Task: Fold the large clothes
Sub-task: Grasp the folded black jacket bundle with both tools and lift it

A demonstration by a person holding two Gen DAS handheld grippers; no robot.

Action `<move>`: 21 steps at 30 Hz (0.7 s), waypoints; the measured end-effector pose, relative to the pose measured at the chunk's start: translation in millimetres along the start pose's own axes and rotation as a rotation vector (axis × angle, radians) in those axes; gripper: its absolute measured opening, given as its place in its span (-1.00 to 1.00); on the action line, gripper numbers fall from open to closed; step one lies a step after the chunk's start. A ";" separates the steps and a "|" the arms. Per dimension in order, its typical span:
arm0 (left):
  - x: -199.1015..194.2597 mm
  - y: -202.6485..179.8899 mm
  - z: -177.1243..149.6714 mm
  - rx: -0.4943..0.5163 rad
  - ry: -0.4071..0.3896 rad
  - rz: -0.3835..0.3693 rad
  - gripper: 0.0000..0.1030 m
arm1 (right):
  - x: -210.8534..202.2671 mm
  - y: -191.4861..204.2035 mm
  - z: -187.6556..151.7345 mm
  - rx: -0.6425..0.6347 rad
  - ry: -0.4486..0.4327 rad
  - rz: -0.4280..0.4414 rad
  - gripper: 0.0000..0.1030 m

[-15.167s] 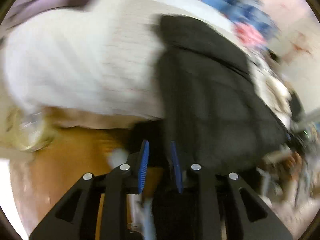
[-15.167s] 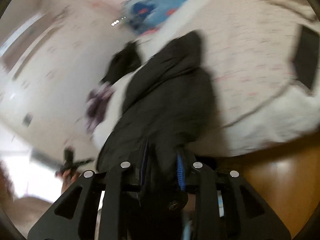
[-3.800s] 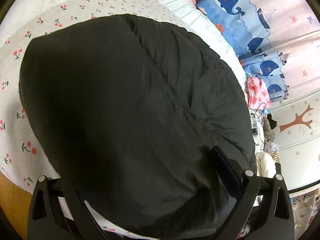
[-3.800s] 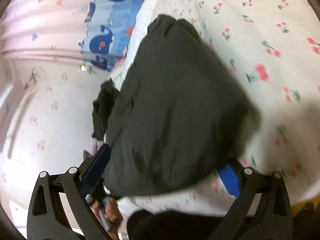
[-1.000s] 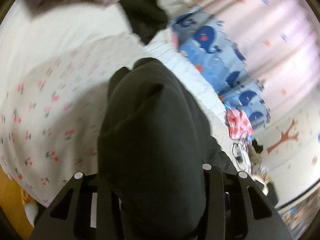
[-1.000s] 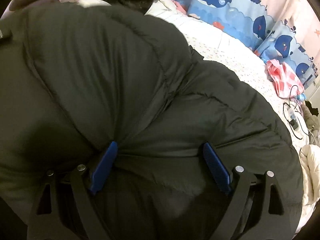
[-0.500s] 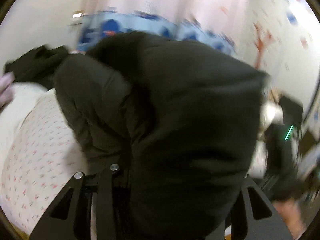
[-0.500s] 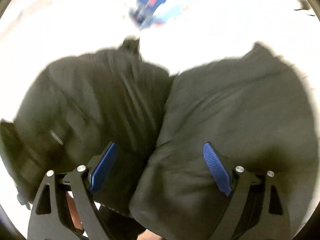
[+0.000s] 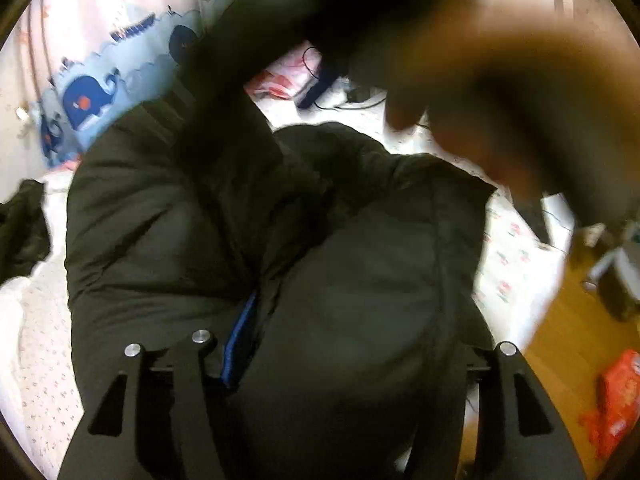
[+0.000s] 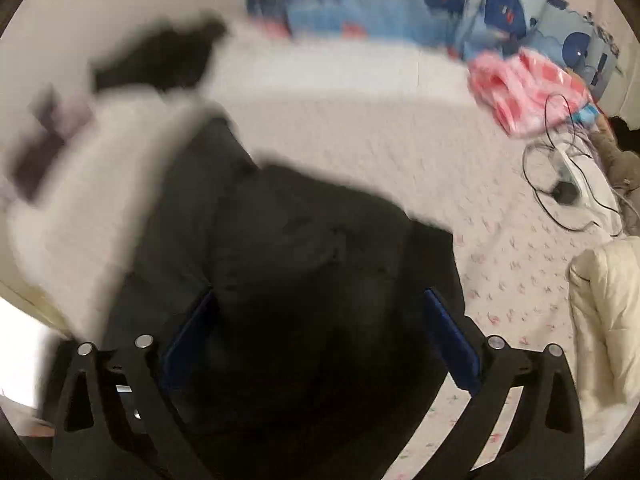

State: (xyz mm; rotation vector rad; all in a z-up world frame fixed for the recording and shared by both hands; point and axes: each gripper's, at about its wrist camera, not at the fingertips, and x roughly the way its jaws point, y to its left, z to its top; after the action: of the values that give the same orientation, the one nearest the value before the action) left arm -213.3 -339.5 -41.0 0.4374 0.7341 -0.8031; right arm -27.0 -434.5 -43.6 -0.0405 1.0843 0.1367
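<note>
Gripping the black padded jacket (image 9: 360, 280): left gripper (image 9: 340, 344) has a thick fold bunched between its fingers, one blue pad (image 9: 240, 336) visible, the other buried. Right gripper (image 10: 316, 340) jaws stand wide apart, jacket (image 10: 300, 248) bulk filling the gap between both pads; clamped or not, can't tell. Floral bedsheet (image 10: 500, 272) lies beyond the jaws.

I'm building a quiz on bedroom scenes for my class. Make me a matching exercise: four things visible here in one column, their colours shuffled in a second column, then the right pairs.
Things:
1. puffy jacket
2. whale-print fabric
3. crumpled cloth by the cables
4. quilted cover at the bed's edge

Colours:
A. cream
B. black
C. pink and red
D. blue

Pairs: 1-B, 2-D, 3-C, 4-A
</note>
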 end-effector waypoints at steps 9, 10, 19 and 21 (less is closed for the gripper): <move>-48.8 183.8 -51.3 -0.594 -0.036 -0.130 0.47 | 7.0 -23.5 -59.9 0.122 -0.076 -0.116 0.86; -34.5 203.5 -60.0 -0.682 -0.022 -0.170 0.47 | 9.6 -25.7 -63.5 0.147 -0.086 -0.107 0.86; 38.0 219.2 -68.8 -0.781 -0.002 -0.422 0.66 | 29.1 -27.8 -95.2 0.439 -0.319 0.090 0.89; 13.7 229.4 -66.6 -0.720 -0.038 -0.358 0.52 | 39.0 -3.1 -70.6 0.434 -0.315 0.149 0.89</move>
State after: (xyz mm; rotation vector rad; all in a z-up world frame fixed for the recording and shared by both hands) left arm -57.1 -161.8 -77.3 -0.3663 1.0201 -0.8136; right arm -70.7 -441.0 -111.2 0.4391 0.7820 0.0371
